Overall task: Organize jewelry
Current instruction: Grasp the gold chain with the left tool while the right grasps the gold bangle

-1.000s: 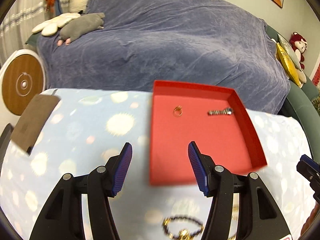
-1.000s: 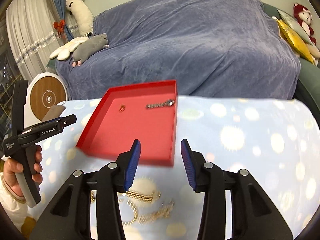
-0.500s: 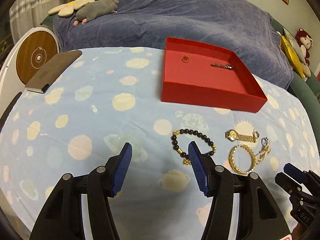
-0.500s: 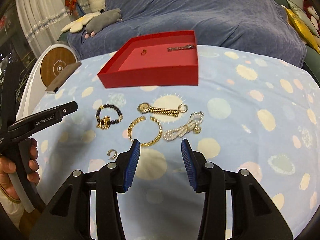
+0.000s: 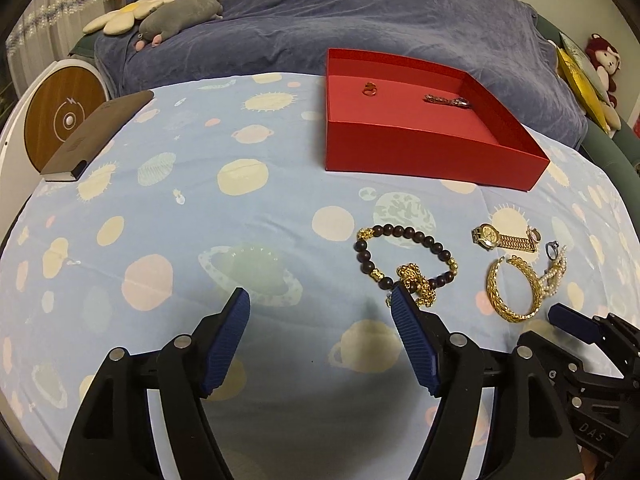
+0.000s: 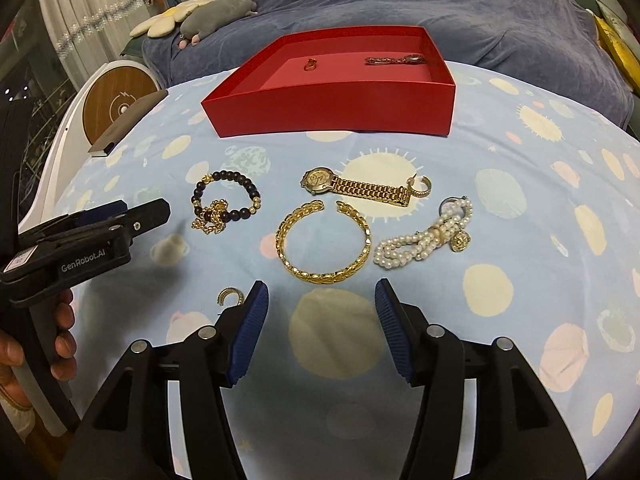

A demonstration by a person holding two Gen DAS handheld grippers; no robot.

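A red tray (image 6: pixel 332 110) (image 5: pixel 428 156) at the table's far side holds a gold ring (image 6: pixel 310 65) and a chain (image 6: pixel 394 60). In front of it lie a dark bead bracelet (image 6: pixel 224 204) (image 5: pixel 404 260), a gold watch (image 6: pixel 356 186), a gold bangle (image 6: pixel 324 240), a pearl bracelet (image 6: pixel 424 240) and a small gold earring (image 6: pixel 231 295). My right gripper (image 6: pixel 322 328) is open and empty, just before the bangle. My left gripper (image 5: pixel 320 340) is open and empty, its right finger beside the bead bracelet.
The table wears a pale blue cloth with planet prints (image 5: pixel 200 220). A brown notebook (image 5: pixel 96 136) lies at the far left by a round wooden disc (image 5: pixel 64 116). A sofa under a purple throw (image 6: pixel 440 8) stands behind the table.
Both grippers have pulled back from the red tray and dropped lower toward the table, so the loose jewelry now lies right in front of them. Both stayed open.
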